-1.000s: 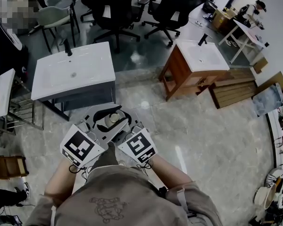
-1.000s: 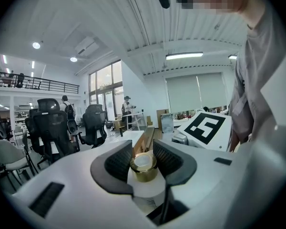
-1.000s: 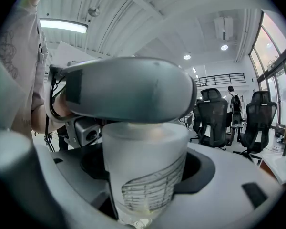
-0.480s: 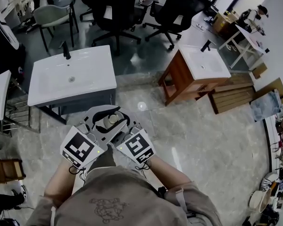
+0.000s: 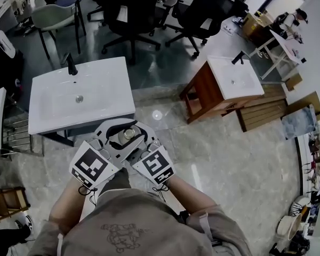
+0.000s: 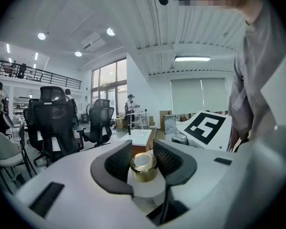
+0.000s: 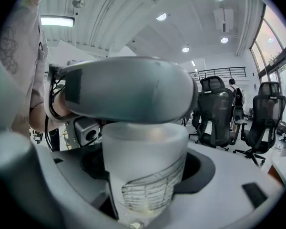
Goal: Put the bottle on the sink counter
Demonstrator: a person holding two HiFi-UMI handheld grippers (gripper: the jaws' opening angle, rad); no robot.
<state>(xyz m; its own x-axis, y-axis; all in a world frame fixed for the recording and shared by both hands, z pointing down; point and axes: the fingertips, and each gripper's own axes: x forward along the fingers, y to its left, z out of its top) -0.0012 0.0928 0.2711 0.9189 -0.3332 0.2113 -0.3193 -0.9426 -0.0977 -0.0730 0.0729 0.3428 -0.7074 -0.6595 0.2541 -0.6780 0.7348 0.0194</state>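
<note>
Over the last second the white sink counter (image 5: 109, 79) drew closer at upper left, so the placement neared. I held the bottle (image 5: 129, 134) at lower centre, left gripper (image 6: 143, 162) clamped on its gold cap, right gripper (image 7: 148, 170) seemingly squeezing its frosted body. Only bare floor lay between; office chairs (image 5: 130, 9) and a wooden vanity (image 5: 202, 97) stood clear

bottle (image 6: 144, 168) lower part hidden, label (image 7: 150, 187) print blurred

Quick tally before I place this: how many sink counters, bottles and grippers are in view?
White sink counters: 2, the grey-cabinet sink counter and the brown wooden-cabinet sink counter.
Bottles: 1, a frosted white bottle with a gold cap.
Grippers: 2, left gripper and right gripper, both closed on the bottle.
Total: 5.
</note>
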